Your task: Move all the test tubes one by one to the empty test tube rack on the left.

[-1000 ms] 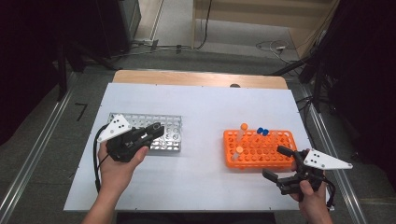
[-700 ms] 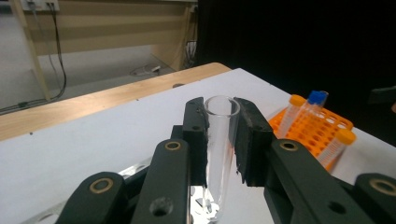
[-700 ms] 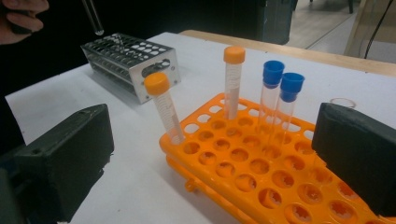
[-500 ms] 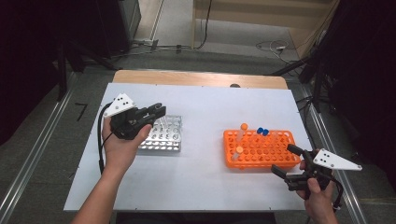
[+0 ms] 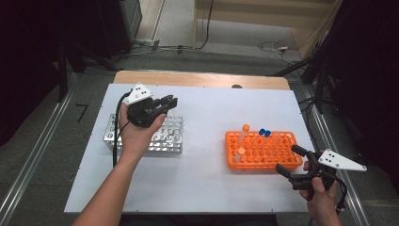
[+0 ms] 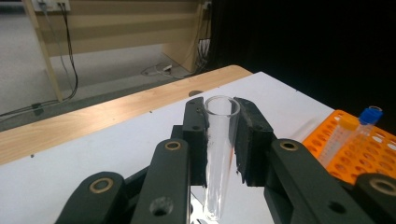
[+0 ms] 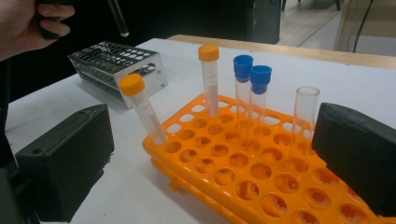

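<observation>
A clear, uncapped glass test tube (image 6: 219, 154) stands upright between the black jaws of the left gripper (image 6: 223, 140), which are clamped on its upper part, just under the open rim. In the high view the left gripper (image 5: 162, 104) holds the tube in the air above the far edge of the metal tube rack (image 5: 162, 141), on the left half of the white table (image 5: 207, 188). On the right half sits the orange tube rack (image 5: 261, 150); in the right gripper view it holds two orange-capped tubes (image 7: 140, 109), two blue-capped tubes (image 7: 252, 93) and one open clear tube (image 7: 303, 116). The right gripper (image 5: 294, 169) rests near the rack's near right corner, its jaws spread wide with nothing between them.

The step in hand looks like carrying a tube between the two racks. The next move likely calls for keeping the tube vertical, lining its rounded bottom over a free hole, and lowering it straight before letting go.
</observation>
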{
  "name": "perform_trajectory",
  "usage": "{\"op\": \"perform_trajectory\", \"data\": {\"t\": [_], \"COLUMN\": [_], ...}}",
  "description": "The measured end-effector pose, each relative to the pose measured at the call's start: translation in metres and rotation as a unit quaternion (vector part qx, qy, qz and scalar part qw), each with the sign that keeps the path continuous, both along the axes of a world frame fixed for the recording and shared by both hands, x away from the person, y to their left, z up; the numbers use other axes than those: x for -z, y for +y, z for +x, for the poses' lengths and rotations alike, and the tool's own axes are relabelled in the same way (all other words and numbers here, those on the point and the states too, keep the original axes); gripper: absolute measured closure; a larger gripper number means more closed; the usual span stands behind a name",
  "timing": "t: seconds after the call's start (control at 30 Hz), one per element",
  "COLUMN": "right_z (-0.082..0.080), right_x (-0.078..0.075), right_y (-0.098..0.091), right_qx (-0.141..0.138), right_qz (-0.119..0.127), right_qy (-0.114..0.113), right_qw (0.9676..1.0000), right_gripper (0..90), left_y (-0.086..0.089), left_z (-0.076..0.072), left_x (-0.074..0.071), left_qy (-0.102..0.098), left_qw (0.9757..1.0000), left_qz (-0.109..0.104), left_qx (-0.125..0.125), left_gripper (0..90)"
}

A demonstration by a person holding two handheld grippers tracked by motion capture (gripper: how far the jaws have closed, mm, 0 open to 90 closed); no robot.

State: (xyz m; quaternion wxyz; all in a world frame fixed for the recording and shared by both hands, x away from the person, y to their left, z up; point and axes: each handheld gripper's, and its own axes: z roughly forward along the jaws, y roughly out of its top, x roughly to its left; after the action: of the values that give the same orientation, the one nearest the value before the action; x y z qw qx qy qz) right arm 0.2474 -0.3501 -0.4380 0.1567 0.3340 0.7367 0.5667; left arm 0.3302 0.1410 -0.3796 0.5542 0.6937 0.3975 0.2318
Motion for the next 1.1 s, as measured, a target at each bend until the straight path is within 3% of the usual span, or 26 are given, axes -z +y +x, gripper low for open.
{"op": "perform_trajectory", "data": {"t": [0.27, 0.43, 0.57, 0.7, 0.87, 1.1], "right_z": [0.001, 0.002, 0.003, 0.004, 0.005, 0.006], "right_x": [0.002, 0.003, 0.004, 0.005, 0.007, 0.007], "right_y": [0.002, 0.002, 0.002, 0.003, 0.003, 0.002], "right_qx": [-0.002, 0.000, -0.003, -0.002, 0.002, 0.009], "right_qz": [-0.007, -0.007, -0.001, -0.005, -0.005, -0.006], "right_qy": [0.001, 0.006, 0.010, 0.010, 0.013, 0.014], "right_qw": [1.0000, 1.0000, 0.9999, 0.9999, 0.9999, 0.9998], "right_gripper": [0.0, 0.0, 0.0, 0.0, 0.0, 0.0], "left_y": [-0.009, -0.008, -0.007, -0.012, -0.017, -0.020], "left_z": [0.016, 0.021, 0.024, 0.026, 0.029, 0.031], "left_x": [0.018, 0.030, 0.038, 0.043, 0.051, 0.054], "left_qy": [0.004, 0.013, 0.026, 0.033, 0.057, 0.080], "left_qw": [0.9998, 0.9989, 0.9987, 0.9980, 0.9953, 0.9925], "left_qz": [0.010, 0.020, 0.018, 0.041, 0.073, 0.090], "left_qx": [-0.019, -0.040, -0.040, -0.034, -0.029, -0.021], "left_gripper": [76.1, 76.1, 76.1, 76.0, 75.8, 75.6]}}
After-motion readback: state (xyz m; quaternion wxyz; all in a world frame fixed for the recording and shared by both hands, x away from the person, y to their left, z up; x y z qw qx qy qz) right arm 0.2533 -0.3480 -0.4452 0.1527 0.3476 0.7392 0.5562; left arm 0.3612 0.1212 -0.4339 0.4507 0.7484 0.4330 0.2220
